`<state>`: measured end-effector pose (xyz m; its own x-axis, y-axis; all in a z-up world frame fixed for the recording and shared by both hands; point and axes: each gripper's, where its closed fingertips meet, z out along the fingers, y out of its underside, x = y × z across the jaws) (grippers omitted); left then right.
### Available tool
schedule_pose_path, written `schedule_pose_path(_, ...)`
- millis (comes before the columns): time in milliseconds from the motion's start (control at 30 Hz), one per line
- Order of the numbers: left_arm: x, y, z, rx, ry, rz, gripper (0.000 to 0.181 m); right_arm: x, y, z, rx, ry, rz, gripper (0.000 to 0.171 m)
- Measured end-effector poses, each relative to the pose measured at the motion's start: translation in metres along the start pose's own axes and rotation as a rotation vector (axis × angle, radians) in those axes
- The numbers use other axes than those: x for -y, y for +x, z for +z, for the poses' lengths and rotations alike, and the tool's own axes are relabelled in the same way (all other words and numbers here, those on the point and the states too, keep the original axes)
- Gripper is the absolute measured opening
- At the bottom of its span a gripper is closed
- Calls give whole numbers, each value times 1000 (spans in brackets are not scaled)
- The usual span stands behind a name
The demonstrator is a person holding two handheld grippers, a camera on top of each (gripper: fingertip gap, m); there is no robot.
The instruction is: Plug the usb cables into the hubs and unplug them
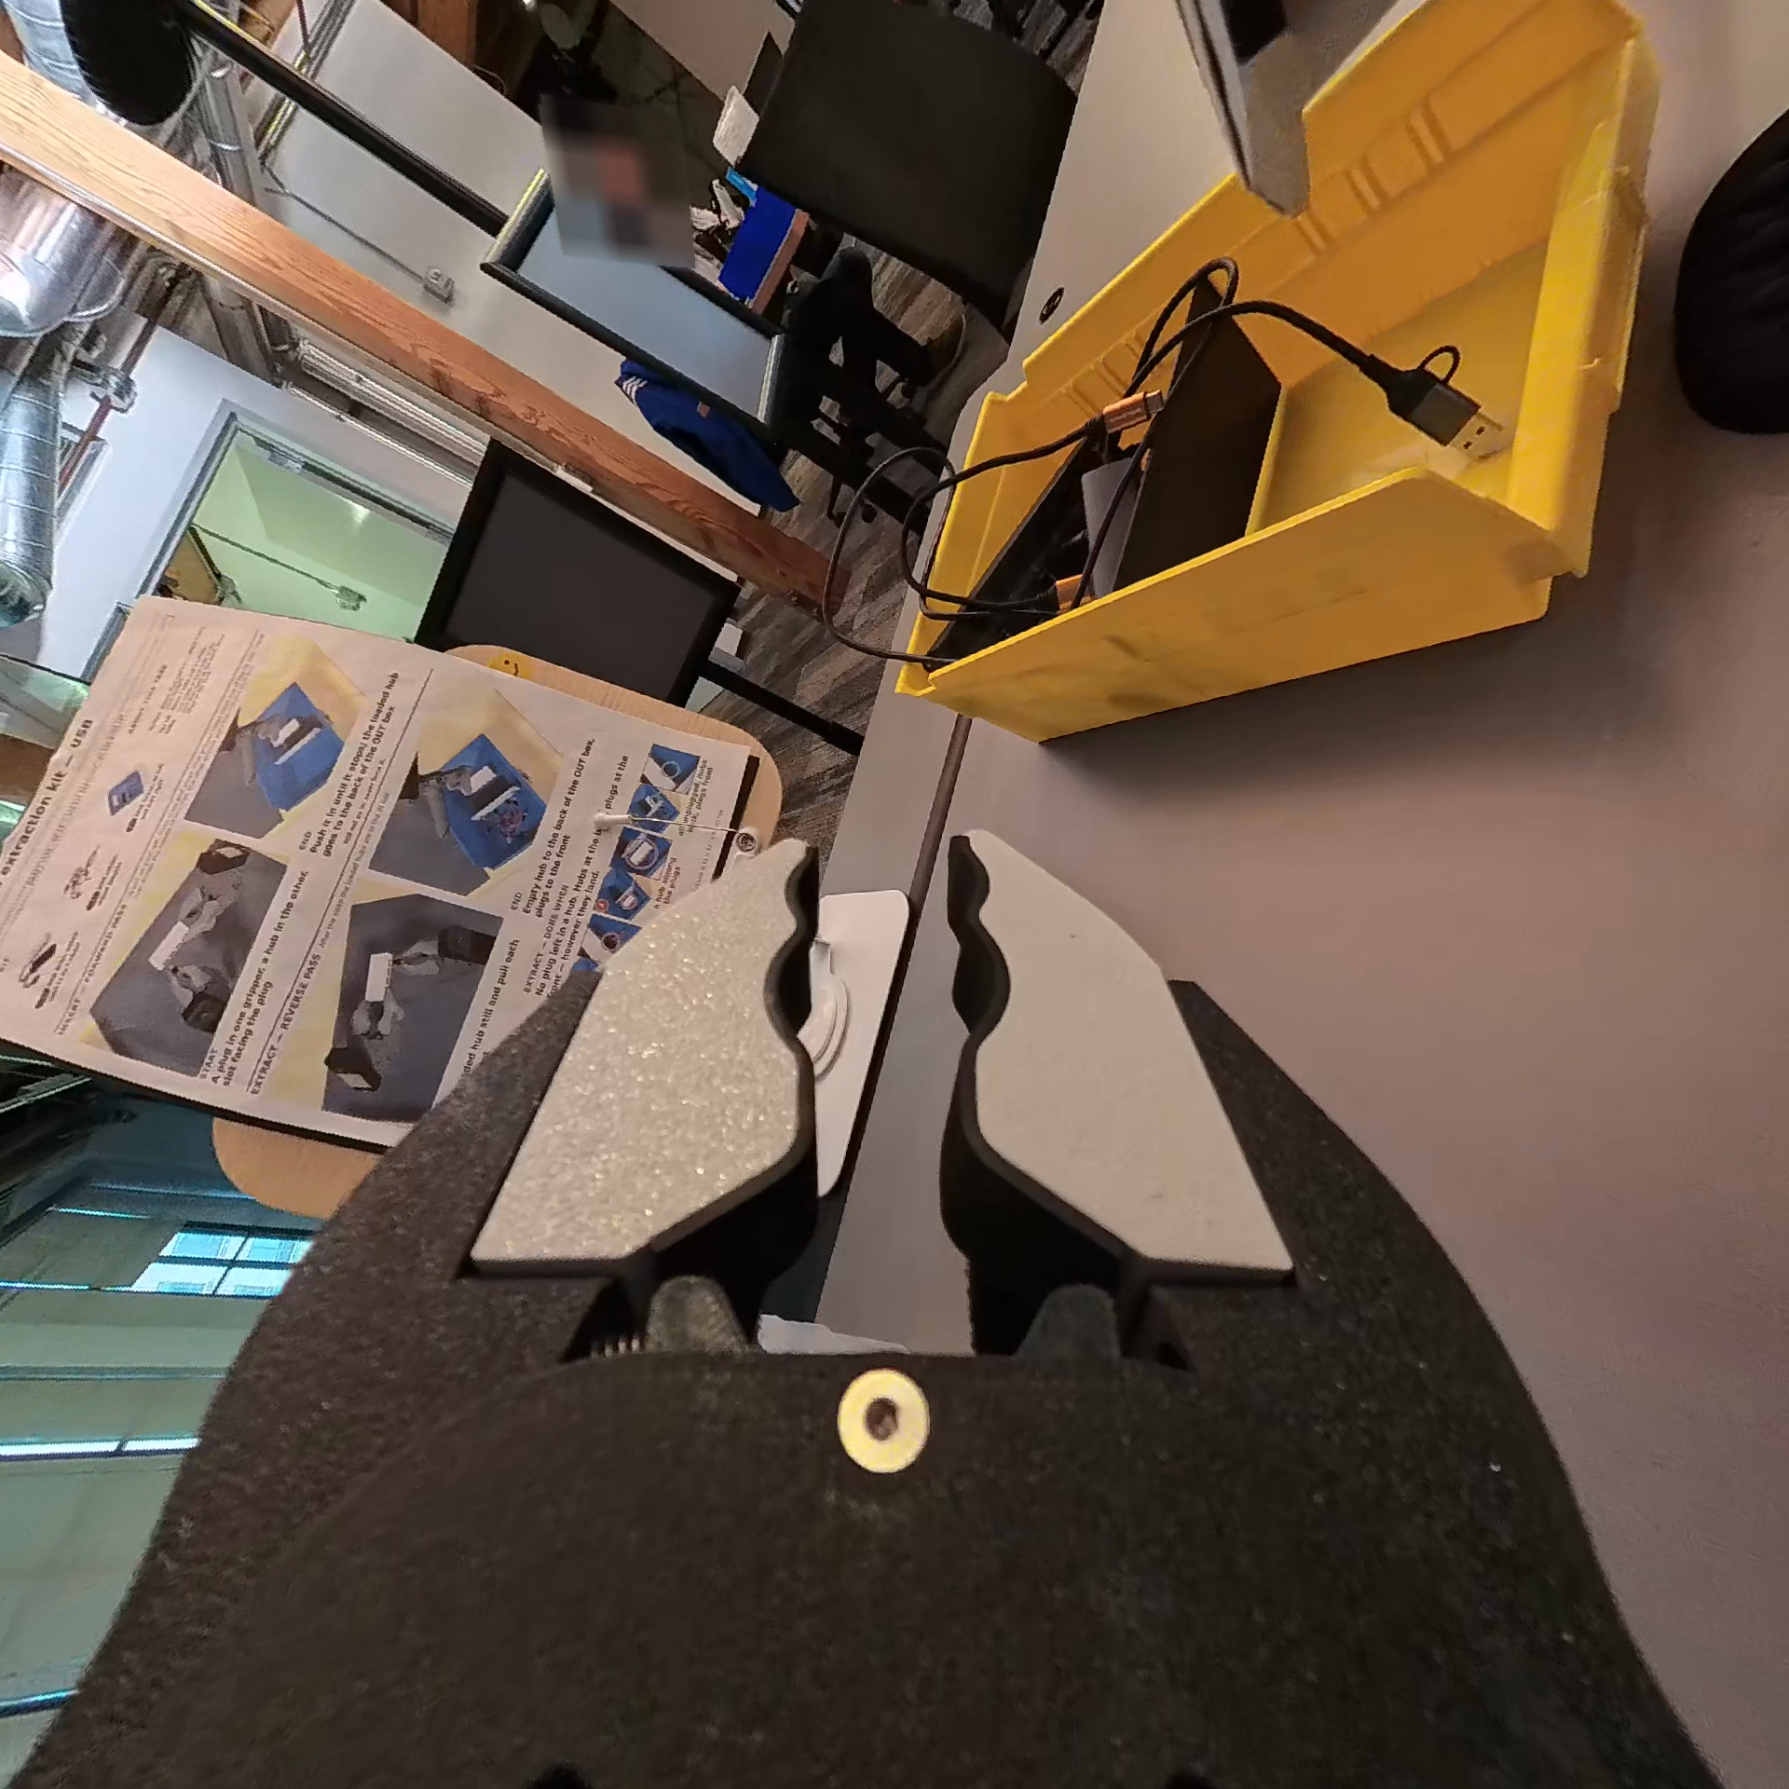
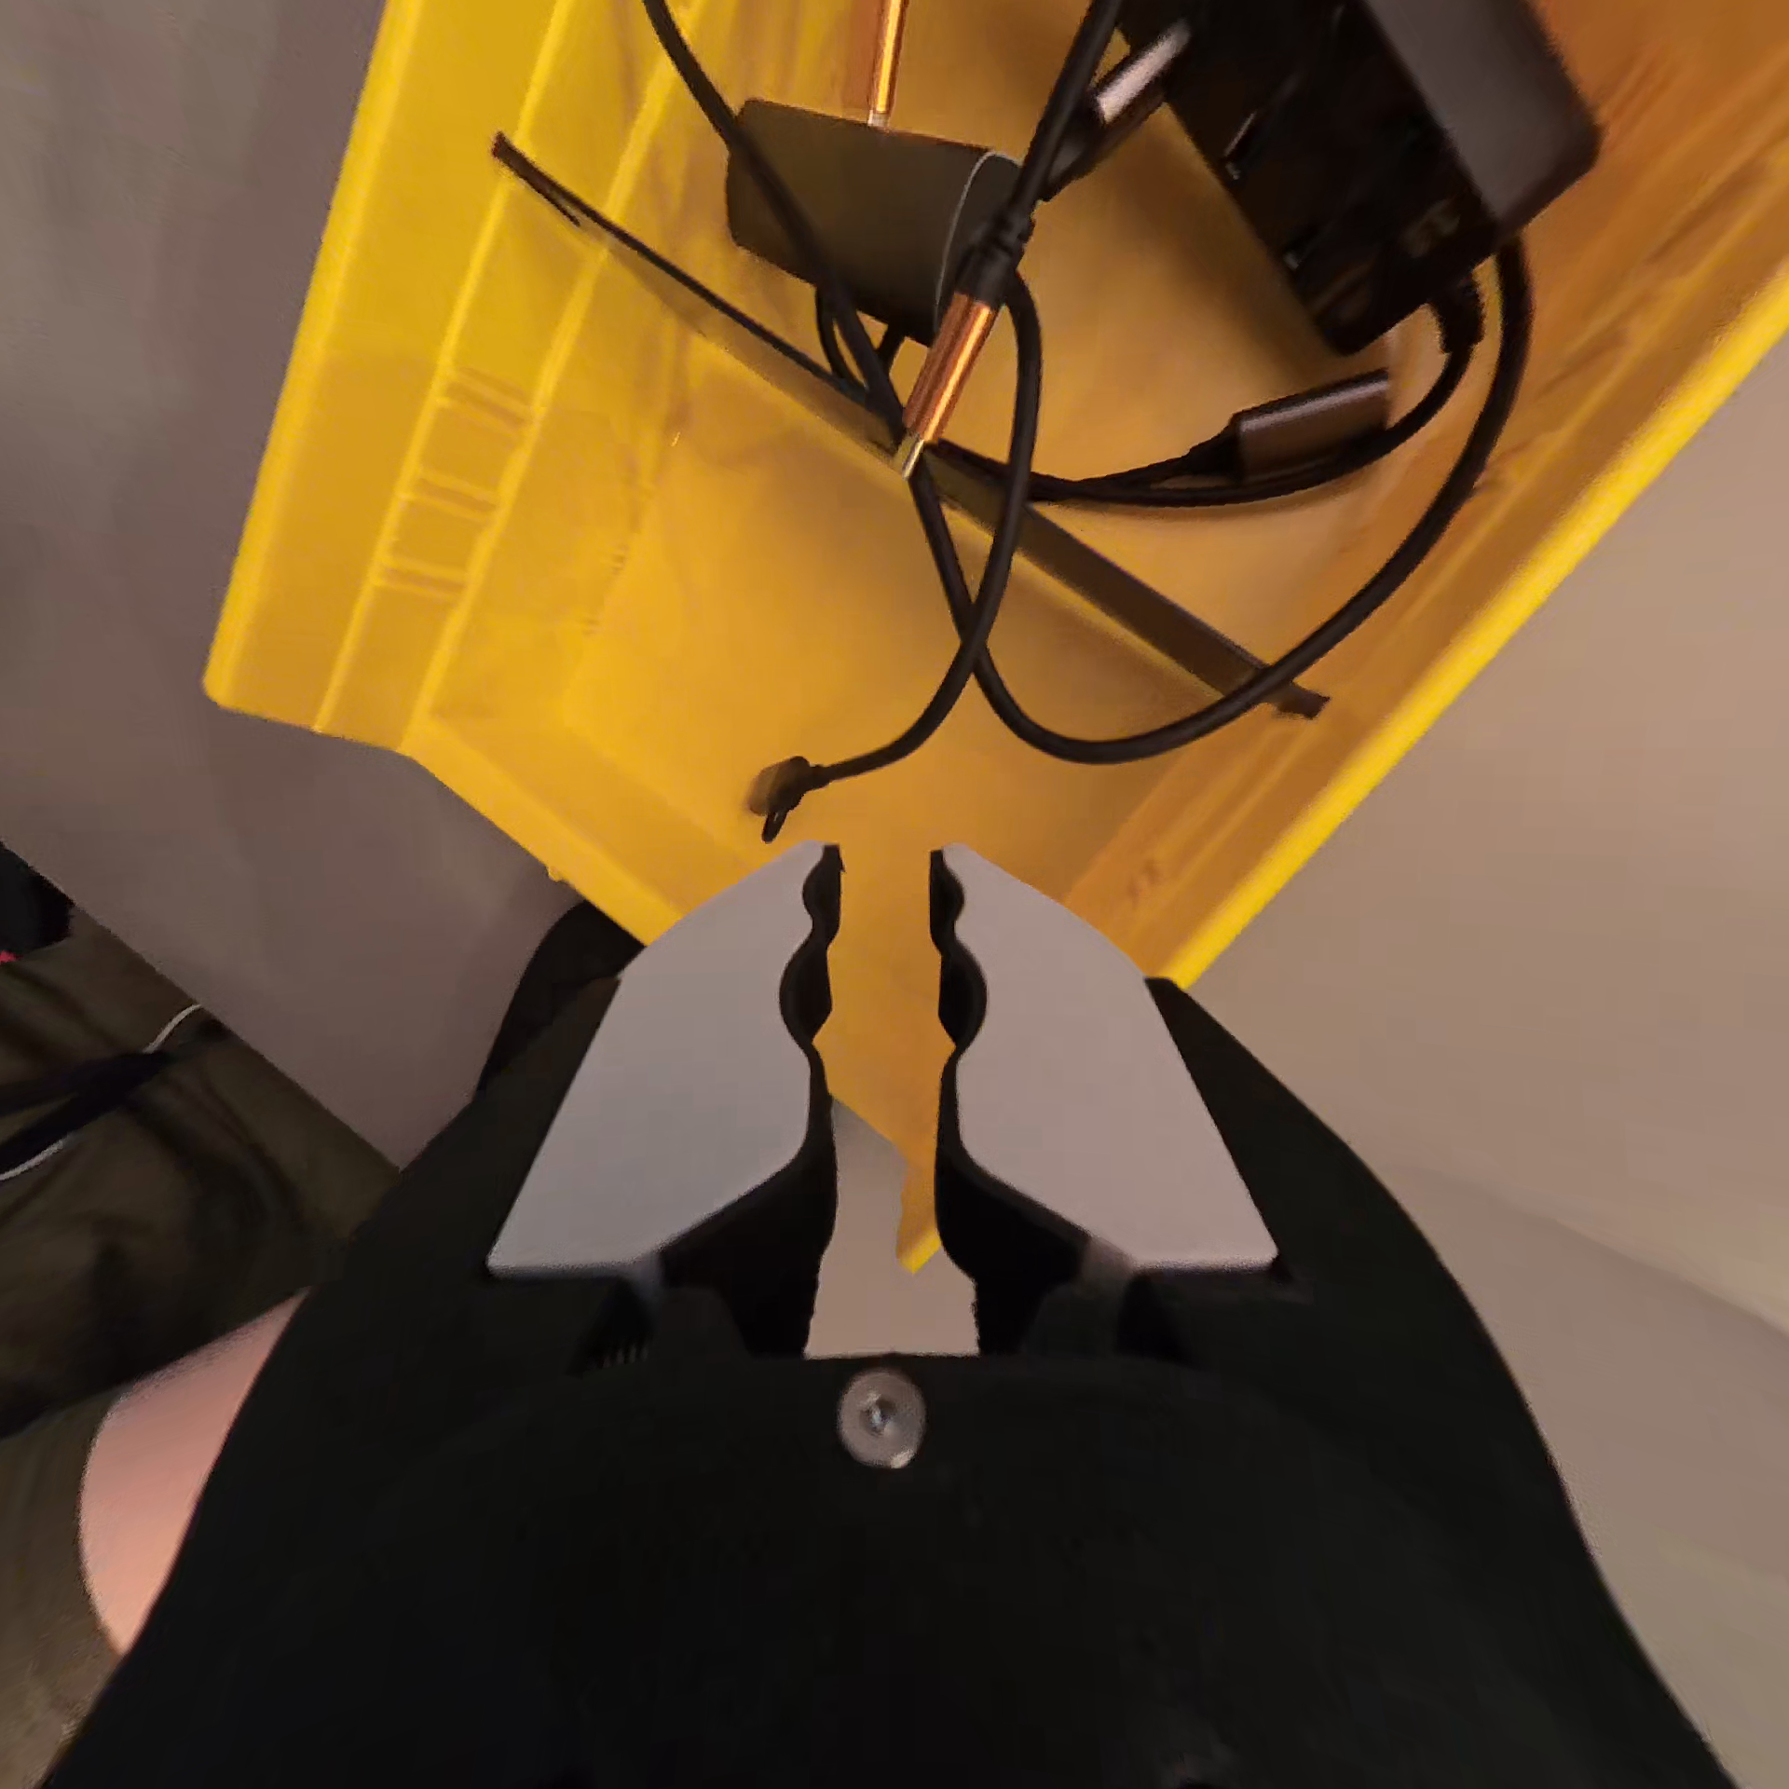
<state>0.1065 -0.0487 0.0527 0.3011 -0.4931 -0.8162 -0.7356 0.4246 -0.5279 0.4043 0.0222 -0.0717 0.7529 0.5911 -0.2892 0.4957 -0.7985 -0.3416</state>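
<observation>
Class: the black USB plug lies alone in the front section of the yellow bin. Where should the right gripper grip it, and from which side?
Judging by its pose, grip the black USB plug across its moulded body, leaving its tip free. Come from above into the yellow bin: its walls block a level approach. The right gripper hovers open beside it.

Open-plan office or lab workspace. Grey smooth desk top [image 1: 1404, 1065] carries yellow plastic storage bin [image 1: 1258, 629] with cables and hubs inside. Dark flat monitor screen [image 1: 571, 571] and black office chair [image 1: 900, 126] stand behind. Printed instruction sheet with photos [image 1: 290, 852] lies on light wooden board [image 1: 765, 784]. Thick wooden ceiling beam [image 1: 387, 310] and silver metal ventilation duct [image 1: 29, 465] overhead, carpet floor [image 1: 823, 620].
</observation>
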Motion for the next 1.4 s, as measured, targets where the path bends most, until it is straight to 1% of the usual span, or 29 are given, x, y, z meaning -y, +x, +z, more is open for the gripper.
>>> schedule_pose_path(133, -2, -3, 0, 13, -7, 0, 25, 7, 8, 14, -2, -41, 19, 18)
schedule_pose_path(233, -1, -4, 0, 17, -3, -5, 25, 14, 3, 23, 53, -44, 13, 18)
schedule_pose_path(300, -2, -4, 0, 20, -8, -2, 25, 11, 1, 28, 73, -80, 10, 9)
schedule_pose_path(367, -4, -5, 0, 23, -15, 0, 25, 6, 0, 27, 62, -118, -6, 8)
schedule_pose_path(400, -5, -5, 0, 24, -18, 2, 24, 7, -2, 24, 52, -110, -27, 7)
schedule_pose_path(500, -5, -5, 1, 21, -20, 4, 24, 22, -2, 6, -49, -21, -94, 5)
schedule_pose_path(633, -5, -5, 1, 25, -23, 9, 24, 51, 18, -26, -316, 130, -189, 5)
schedule_pose_path(667, -5, -4, 1, 25, -23, 9, 24, 61, 18, -33, -355, 181, -222, 4)
schedule_pose_path(800, -5, -4, 2, 26, -26, 15, 24, 107, 2, -50, -424, 417, -385, 4)
schedule_pose_path(867, -6, -3, 3, 23, -28, 13, 24, 127, -10, -49, -392, 512, -417, 4)
schedule_pose_path(933, -7, -3, 3, 23, -37, 16, 25, 142, -8, -46, -418, 569, -423, 4)
schedule_pose_path(1000, -9, -3, 4, 24, -46, 19, 25, 145, -6, -31, -367, 551, -414, 3)
schedule_pose_path(1100, -9, -4, 3, 25, -43, 16, 25, 135, 11, -7, -334, 447, -375, 1)
schedule_pose_path(1200, -10, -5, 3, 26, -45, 14, 25, 128, 30, -1, -399, 393, -365, 1)
schedule_pose_path(1400, -12, -1, 6, 16, -57, 20, 24, 122, 57, 19, -428, 329, -297, 1)
